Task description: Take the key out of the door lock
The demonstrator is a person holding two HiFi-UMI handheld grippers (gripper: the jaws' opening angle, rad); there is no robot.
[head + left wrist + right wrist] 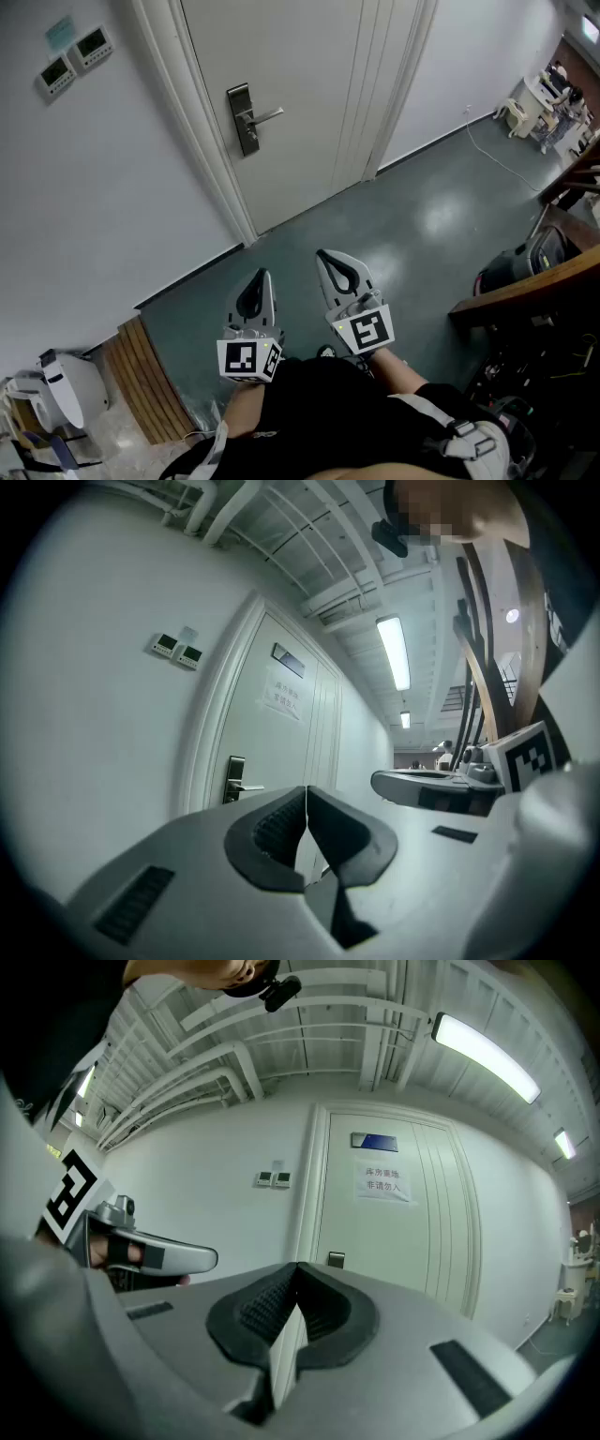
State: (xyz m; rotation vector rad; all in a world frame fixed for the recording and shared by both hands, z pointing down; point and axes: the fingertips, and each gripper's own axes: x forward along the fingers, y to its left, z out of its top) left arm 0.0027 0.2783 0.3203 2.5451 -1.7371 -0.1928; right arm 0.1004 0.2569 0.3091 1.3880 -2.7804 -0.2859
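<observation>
Door lock (244,120), a dark upright metal plate with a silver lever handle (267,115) pointing right, sits at the left edge of the white panelled door (309,84), which is shut in its white frame. Any key in it is too small to pick out from here; a faint nub low on the plate, under the lever, may be it. On the door hangs a white paper notice (384,1183) below a small blue sign plate (374,1142), and two small white wall control panels (75,56) are fixed to the pale wall left of the frame.

Both tools are held level, well apart from the door lock, with a stretch of grey-green floor (403,216) between them and the door. The left gripper (264,276) has its grey jaws closed, black ribbed pads meeting tip to tip with nothing in them. The right gripper (323,255), just beside it and reaching a little nearer the door, is likewise closed pad against pad. Each carries its black-and-white marker cube (364,330) at the rear.

Off to the sides, a slatted wooden board (141,380) lies by the wall at lower left, next to a white rounded machine (61,384). A brown wooden desk edge (525,286) juts in from the right above dark equipment, and a thin white cable (497,159) trails across the floor toward the far room
</observation>
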